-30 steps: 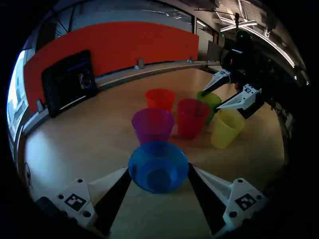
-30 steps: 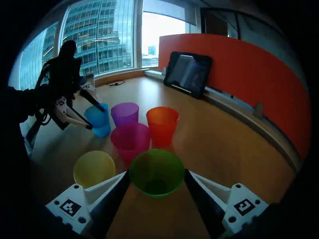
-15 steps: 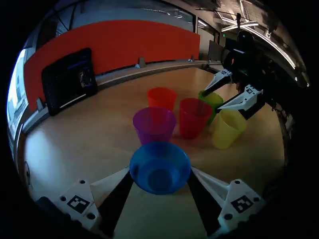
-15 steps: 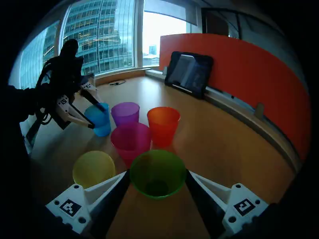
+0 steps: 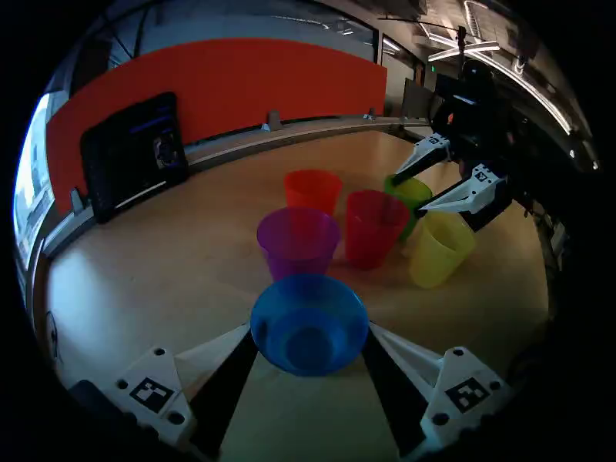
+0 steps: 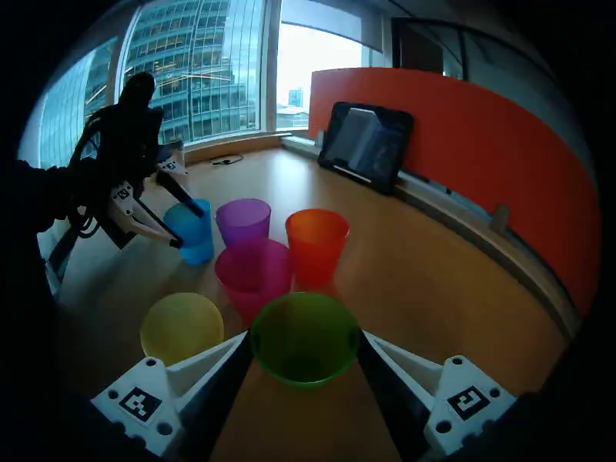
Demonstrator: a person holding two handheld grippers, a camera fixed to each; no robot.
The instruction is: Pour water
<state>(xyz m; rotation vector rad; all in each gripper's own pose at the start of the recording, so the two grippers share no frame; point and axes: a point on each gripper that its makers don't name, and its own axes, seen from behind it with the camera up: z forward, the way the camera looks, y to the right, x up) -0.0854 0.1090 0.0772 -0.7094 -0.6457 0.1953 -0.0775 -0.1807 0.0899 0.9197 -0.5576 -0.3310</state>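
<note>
Six plastic cups stand close together on a wooden table. My left gripper is shut on the blue cup, its fingers pressing on both sides of the cup. Beyond it stand the purple cup, orange cup, red cup and yellow cup. My right gripper is shut on the green cup. From the left gripper view, the right gripper holds the green cup at the far side. The left gripper shows far left in the right gripper view, on the blue cup.
A dark tablet leans against the orange wall panel at the table's back edge. Large windows lie beyond the table. A person's dark sleeve holds the far gripper. Bare tabletop spreads to the left of the cups.
Almost nothing has moved. Both grippers keep their hold on their cups, with only a slight shift of each view.
</note>
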